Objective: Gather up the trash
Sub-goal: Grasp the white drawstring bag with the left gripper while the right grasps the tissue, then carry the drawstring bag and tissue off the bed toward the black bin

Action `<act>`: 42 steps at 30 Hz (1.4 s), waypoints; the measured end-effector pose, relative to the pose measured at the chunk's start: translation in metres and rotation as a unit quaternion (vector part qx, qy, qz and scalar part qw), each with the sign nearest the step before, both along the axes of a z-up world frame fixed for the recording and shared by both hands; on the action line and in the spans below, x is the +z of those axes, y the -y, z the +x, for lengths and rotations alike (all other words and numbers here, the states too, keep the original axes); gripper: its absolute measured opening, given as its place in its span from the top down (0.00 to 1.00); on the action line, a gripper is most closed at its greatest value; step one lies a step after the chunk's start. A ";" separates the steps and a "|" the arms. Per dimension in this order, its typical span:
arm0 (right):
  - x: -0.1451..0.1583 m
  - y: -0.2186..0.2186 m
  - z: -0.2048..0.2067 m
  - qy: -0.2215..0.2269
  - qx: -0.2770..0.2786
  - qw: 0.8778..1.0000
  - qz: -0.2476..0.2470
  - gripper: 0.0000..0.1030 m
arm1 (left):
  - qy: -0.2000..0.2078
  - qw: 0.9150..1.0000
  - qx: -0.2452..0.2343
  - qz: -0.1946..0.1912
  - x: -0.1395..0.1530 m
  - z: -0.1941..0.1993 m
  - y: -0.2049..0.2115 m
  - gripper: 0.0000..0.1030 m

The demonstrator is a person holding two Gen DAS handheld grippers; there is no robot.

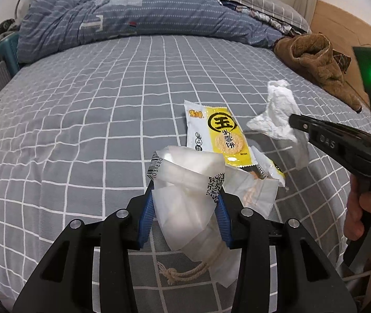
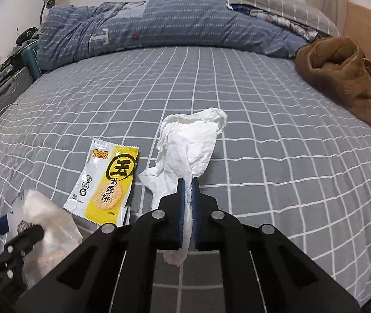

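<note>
My left gripper (image 1: 185, 190) is shut on a white translucent bag (image 1: 185, 182) with a rope handle and barcode, held above the bed; it also shows in the right wrist view (image 2: 44, 219). My right gripper (image 2: 188, 182) is shut on a crumpled white tissue (image 2: 188, 143), lifted off the sheet. In the left wrist view the right gripper (image 1: 293, 121) holds the tissue (image 1: 279, 114) at the right. A yellow and white rice cracker wrapper (image 2: 104, 180) lies flat on the bed between the grippers; it also shows in the left wrist view (image 1: 216, 133).
The bed has a grey sheet with white grid lines (image 1: 94, 104). A rolled blue duvet (image 2: 159, 23) and pillows lie along the far side. A brown fleece garment (image 2: 347, 78) lies at the right edge. A suitcase and clutter (image 2: 0, 91) stand left of the bed.
</note>
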State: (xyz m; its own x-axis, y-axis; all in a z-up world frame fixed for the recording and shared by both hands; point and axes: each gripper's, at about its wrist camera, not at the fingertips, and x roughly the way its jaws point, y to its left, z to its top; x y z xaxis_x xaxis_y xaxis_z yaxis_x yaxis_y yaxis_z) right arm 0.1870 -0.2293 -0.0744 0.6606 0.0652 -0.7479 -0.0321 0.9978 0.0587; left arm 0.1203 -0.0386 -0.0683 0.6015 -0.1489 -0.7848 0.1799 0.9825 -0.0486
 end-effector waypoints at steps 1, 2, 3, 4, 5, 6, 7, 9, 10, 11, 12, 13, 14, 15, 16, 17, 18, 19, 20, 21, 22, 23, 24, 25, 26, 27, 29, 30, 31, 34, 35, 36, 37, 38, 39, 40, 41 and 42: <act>0.002 0.001 -0.004 0.003 -0.002 1.000 -0.001 0.95 | 0.002 1.000 0.000 0.000 0.002 -0.001 0.000 0.60; 0.005 0.002 -0.007 0.006 -0.003 1.000 -0.002 0.95 | 0.004 1.000 -0.001 0.000 0.003 -0.003 -0.001 0.60; 0.009 0.003 -0.011 0.010 -0.004 1.000 -0.001 0.95 | 0.006 1.000 -0.001 0.000 0.006 -0.004 0.000 0.60; 0.012 0.004 -0.016 0.014 -0.005 1.000 -0.001 0.95 | 0.009 1.000 -0.002 0.000 0.008 -0.006 0.000 0.60; 0.016 0.005 -0.020 0.018 -0.007 1.000 -0.002 0.95 | 0.011 1.000 -0.002 0.000 0.011 -0.008 0.000 0.60; 0.018 0.005 -0.024 0.020 -0.007 1.000 -0.003 0.95 | 0.013 1.000 -0.003 0.000 0.013 -0.011 0.000 0.60; 0.021 0.006 -0.029 0.022 -0.008 1.000 -0.003 0.95 | 0.017 1.000 -0.003 0.002 0.016 -0.014 0.000 0.60; 0.025 0.006 -0.038 0.024 -0.008 1.000 -0.004 0.95 | 0.020 1.000 -0.004 0.003 0.020 -0.020 0.000 0.60; 0.026 0.006 -0.044 0.024 -0.008 1.000 -0.004 0.95 | 0.020 1.000 -0.005 0.003 0.022 -0.024 0.000 0.60; 0.027 0.006 -0.047 0.024 -0.008 1.000 -0.004 0.95 | 0.020 1.000 -0.005 0.002 0.024 -0.026 0.000 0.60; 0.029 0.006 -0.053 0.024 -0.008 1.000 -0.006 0.95 | 0.021 1.000 -0.006 0.001 0.025 -0.029 -0.001 0.60; 0.031 0.006 -0.058 0.026 -0.008 1.000 -0.008 0.95 | 0.022 1.000 -0.006 0.000 0.027 -0.033 -0.001 0.60; 0.032 0.005 -0.062 0.028 -0.008 1.000 -0.012 0.95 | 0.024 1.000 -0.005 -0.001 0.029 -0.036 -0.002 0.60; 0.035 0.005 -0.067 0.030 -0.009 0.999 -0.016 0.95 | 0.025 1.000 -0.005 -0.002 0.030 -0.038 -0.002 0.60; 0.037 0.004 -0.072 0.032 -0.010 0.999 -0.018 0.95 | 0.026 1.000 -0.003 -0.004 0.032 -0.043 -0.002 0.60; 0.038 0.004 -0.075 0.033 -0.010 0.999 -0.018 0.95 | 0.027 1.000 -0.001 -0.004 0.032 -0.046 -0.002 0.60; 0.040 0.004 -0.082 0.035 -0.010 0.999 -0.019 0.95 | 0.028 1.000 0.000 -0.003 0.033 -0.049 -0.002 0.60; 0.041 0.003 -0.087 0.037 -0.011 0.999 -0.020 0.95 | 0.029 1.000 0.001 -0.001 0.033 -0.053 -0.001 0.60; 0.042 0.003 -0.090 0.038 -0.011 0.999 -0.020 0.95 | 0.030 1.000 0.002 0.000 0.034 -0.056 0.000 0.60; 0.043 0.002 -0.096 0.038 -0.010 0.999 -0.020 0.95 | 0.030 1.000 0.003 0.001 0.034 -0.059 0.001 0.60; 0.044 0.002 -0.101 0.039 -0.011 0.999 -0.020 0.95 | 0.031 1.000 0.003 0.000 0.034 -0.062 0.002 0.60; 0.045 0.002 -0.105 0.039 -0.012 0.999 -0.018 0.95 | 0.033 0.999 0.003 -0.001 0.035 -0.065 0.002 0.60; 0.046 0.002 -0.110 0.039 -0.013 0.999 -0.016 0.95 | 0.034 0.999 0.003 0.000 0.035 -0.068 0.002 0.60; 0.047 0.002 -0.114 0.039 -0.013 0.999 -0.016 0.95 | 0.035 0.999 0.002 0.002 0.035 -0.071 0.003 0.60; 0.047 0.001 -0.117 0.039 -0.013 0.999 -0.016 0.95 | 0.036 0.999 0.002 0.004 0.036 -0.074 0.004 0.60; 0.048 0.001 -0.121 0.039 -0.013 0.999 -0.015 0.95 | 0.037 0.999 0.003 0.005 0.036 -0.076 0.004 0.61; 0.048 0.000 -0.129 0.039 -0.014 0.999 -0.016 0.95 | 0.038 0.999 0.003 0.006 0.036 -0.082 0.004 0.60; 0.048 -0.001 -0.132 0.038 -0.014 0.999 -0.017 0.95 | 0.039 0.999 0.005 0.006 0.037 -0.083 0.003 0.60; 0.048 -0.001 -0.135 0.038 -0.014 0.999 -0.018 0.95 | 0.040 0.999 0.007 0.005 0.038 -0.086 0.002 0.60; 0.049 -0.004 -0.145 0.039 -0.013 0.999 -0.020 0.95 | 0.042 0.999 0.011 0.004 0.040 -0.092 0.001 0.61; 0.049 -0.004 -0.148 0.040 -0.013 0.999 -0.022 0.95 | 0.042 0.999 0.012 0.005 0.040 -0.093 0.001 0.61; 0.050 -0.004 -0.151 0.040 -0.013 0.999 -0.022 0.95 | 0.042 0.999 0.012 0.005 0.040 -0.095 0.001 0.61; 0.050 -0.004 -0.153 0.040 -0.013 0.999 -0.022 0.95 | 0.041 0.999 0.012 0.005 0.040 -0.097 0.001 0.61; 0.050 -0.004 -0.157 0.039 -0.014 0.999 -0.020 0.95 | 0.040 0.999 0.013 0.006 0.039 -0.099 0.001 0.60; 0.050 -0.003 -0.159 0.038 -0.014 0.999 -0.018 0.95 | 0.039 0.999 0.013 0.006 0.039 -0.100 0.000 0.61; 0.050 -0.003 -0.162 0.037 -0.013 0.999 -0.017 0.95 | 0.039 0.999 0.014 0.007 0.039 -0.103 0.000 0.61; 0.049 -0.003 -0.163 0.036 -0.013 0.999 -0.017 0.95 | 0.039 0.999 0.015 0.007 0.039 -0.105 0.000 0.61; 0.049 -0.004 -0.166 0.036 -0.012 0.999 -0.017 0.95 | 0.039 0.999 0.015 0.008 0.039 -0.107 0.000 0.61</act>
